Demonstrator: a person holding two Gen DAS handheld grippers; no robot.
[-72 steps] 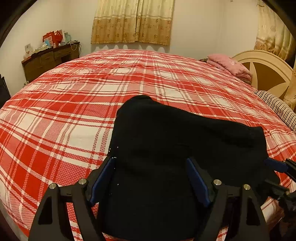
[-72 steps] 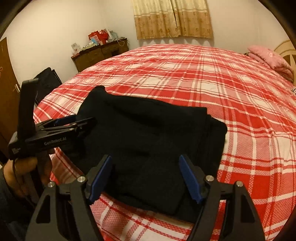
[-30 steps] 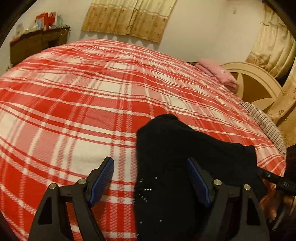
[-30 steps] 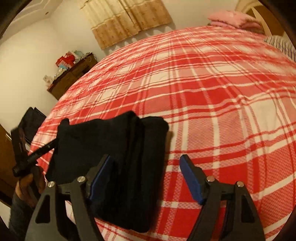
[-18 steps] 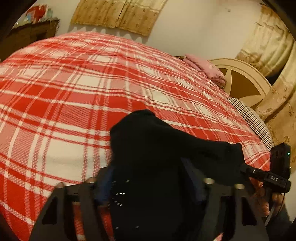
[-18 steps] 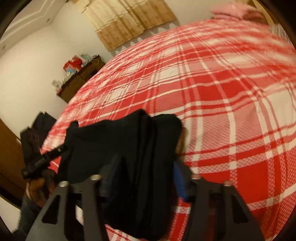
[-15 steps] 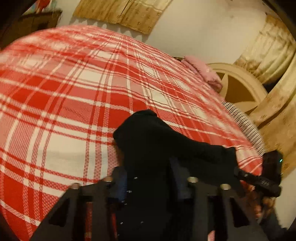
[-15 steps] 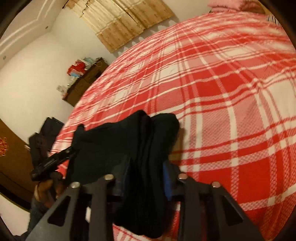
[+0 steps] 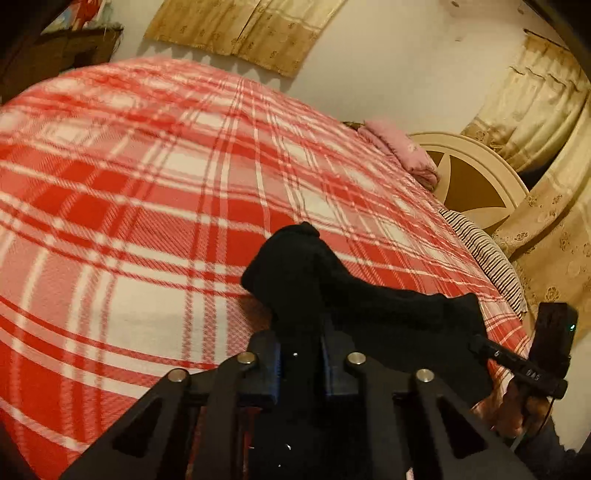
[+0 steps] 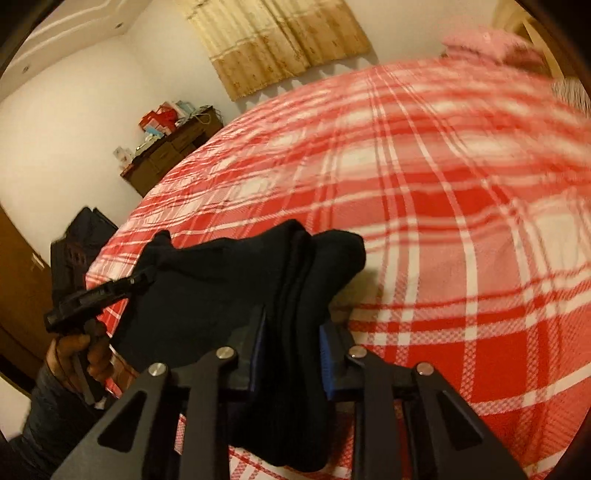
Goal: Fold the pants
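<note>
Left gripper (image 9: pixel 301 354) at lower centre, jaws just closed on black cloth. Right gripper (image 10: pixel 291 345) likewise clamped, lower centre.

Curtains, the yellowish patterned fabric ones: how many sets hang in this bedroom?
2: one yellowish patterned curtain on the far wall beyond the red plaid bed, another behind the cream headboard. Others may be out of view.

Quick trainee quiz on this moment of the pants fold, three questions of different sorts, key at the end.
1. True or false: both grippers are clamped on the black pants.
2. Which lies by the headboard? A) pink folded cloth B) blue towel C) white pillow
3. Fill in: the pants lie on a red and white ____ bedspread.

Key:
1. True. The left gripper and the right gripper have just been closing, with pants fabric between their pads.
2. A
3. plaid
</note>
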